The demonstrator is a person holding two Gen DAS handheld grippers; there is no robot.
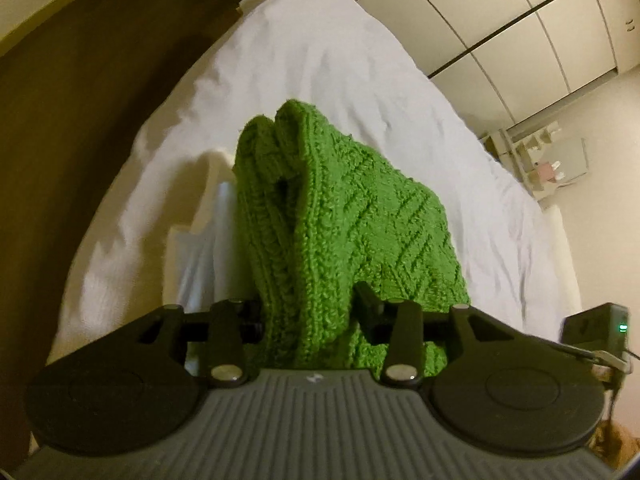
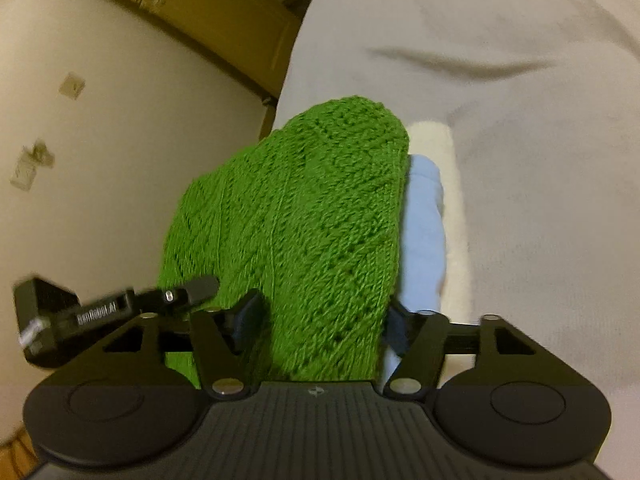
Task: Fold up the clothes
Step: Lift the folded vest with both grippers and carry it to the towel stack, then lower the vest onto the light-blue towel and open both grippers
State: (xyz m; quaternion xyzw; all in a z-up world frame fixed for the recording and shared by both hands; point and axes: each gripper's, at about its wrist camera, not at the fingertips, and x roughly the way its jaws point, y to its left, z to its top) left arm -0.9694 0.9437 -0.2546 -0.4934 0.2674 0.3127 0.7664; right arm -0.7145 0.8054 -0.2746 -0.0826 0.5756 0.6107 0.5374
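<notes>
1. A green knitted garment (image 1: 320, 216) with a raised diagonal pattern hangs bunched between both grippers, above a bed covered by a white sheet (image 1: 320, 48).
2. The left gripper (image 1: 308, 312) has its jaws drawn in on a thick fold of the green knit; the cloth fills the gap between the two black fingers and spills over the right one.
3. The right gripper (image 2: 320, 316) likewise has its jaws pressed against the sides of a bundle of the same knit (image 2: 296, 216), which fills the whole space between them.
4. In the right wrist view, a folded light blue cloth (image 2: 424, 232) lies just beside the green knit, and a cream fluffy cloth (image 2: 444, 148) lies under and beyond it, both on the sheet.
5. In the left wrist view, pale folded cloth (image 1: 204, 216) shows to the left of the knit.
6. The right wrist view catches the other gripper's side module (image 2: 80, 312) at the left; it bears white lettering, too blurred to read with certainty.
7. In the left wrist view, a small black box with a green light (image 1: 600, 324) shows at the right edge.
8. Pale cupboard doors (image 1: 500, 20) and a white shelf unit (image 1: 536, 160) stand beyond the bed; dark flooring (image 1: 80, 120) lies to its left.
</notes>
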